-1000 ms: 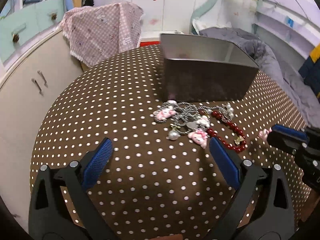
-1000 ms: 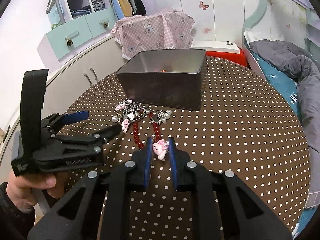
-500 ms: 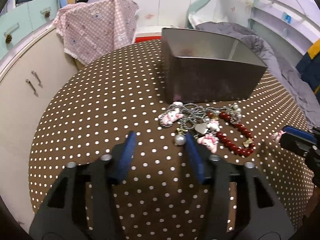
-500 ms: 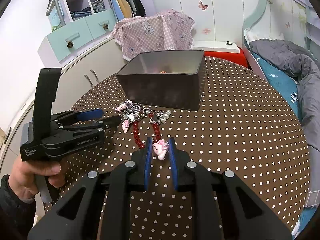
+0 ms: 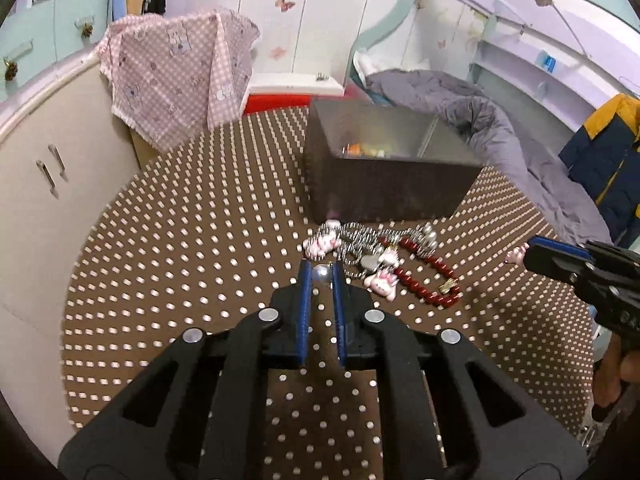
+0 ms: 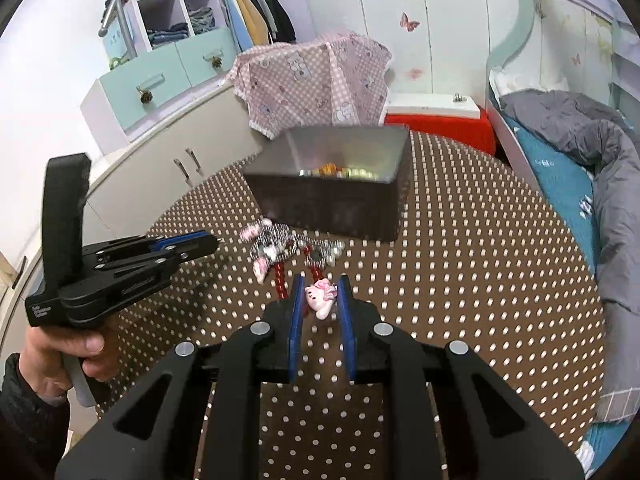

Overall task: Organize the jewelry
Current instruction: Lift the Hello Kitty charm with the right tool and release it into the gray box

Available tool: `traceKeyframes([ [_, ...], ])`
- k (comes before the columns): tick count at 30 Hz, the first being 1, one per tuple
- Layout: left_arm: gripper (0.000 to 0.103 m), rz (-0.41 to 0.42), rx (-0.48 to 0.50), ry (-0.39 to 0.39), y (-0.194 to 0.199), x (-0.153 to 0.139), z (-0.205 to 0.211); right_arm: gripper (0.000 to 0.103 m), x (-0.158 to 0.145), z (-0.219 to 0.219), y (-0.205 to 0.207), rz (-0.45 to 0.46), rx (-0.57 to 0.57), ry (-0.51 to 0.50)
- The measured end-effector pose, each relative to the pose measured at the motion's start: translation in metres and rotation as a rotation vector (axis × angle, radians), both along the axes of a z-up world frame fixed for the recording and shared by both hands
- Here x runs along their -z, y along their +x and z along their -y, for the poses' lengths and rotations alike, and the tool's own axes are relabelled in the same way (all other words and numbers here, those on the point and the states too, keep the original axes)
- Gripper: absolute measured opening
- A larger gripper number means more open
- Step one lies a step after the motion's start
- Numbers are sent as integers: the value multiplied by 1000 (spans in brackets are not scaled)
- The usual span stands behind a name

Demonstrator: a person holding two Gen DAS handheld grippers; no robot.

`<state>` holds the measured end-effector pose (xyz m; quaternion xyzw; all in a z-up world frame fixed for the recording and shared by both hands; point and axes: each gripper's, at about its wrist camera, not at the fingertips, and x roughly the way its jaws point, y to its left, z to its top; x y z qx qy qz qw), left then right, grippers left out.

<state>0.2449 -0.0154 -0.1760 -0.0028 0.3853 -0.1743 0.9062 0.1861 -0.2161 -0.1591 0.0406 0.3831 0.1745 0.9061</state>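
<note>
Domestic bedroom, bed with grey duvet (image 6: 580, 128), open wardrobe of hanging clothes (image 6: 256, 16), butterfly decals on wall panels (image 6: 409, 22), mint drawers (image 6: 168, 76)

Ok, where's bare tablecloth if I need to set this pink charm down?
Bare tablecloth lies right of the tin box toward the bed, and left of the jewelry pile toward the cabinet. The strip in front of the box is crowded.

Left gripper (image 6: 200, 245) lettering — perhaps unreadable
</note>
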Motion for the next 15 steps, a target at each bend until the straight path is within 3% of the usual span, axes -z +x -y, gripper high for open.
traceKeyframes([
  [15, 11, 276, 22, -16, 2, -125, 3, 15, -111, 5, 34, 257, -29, -26],
])
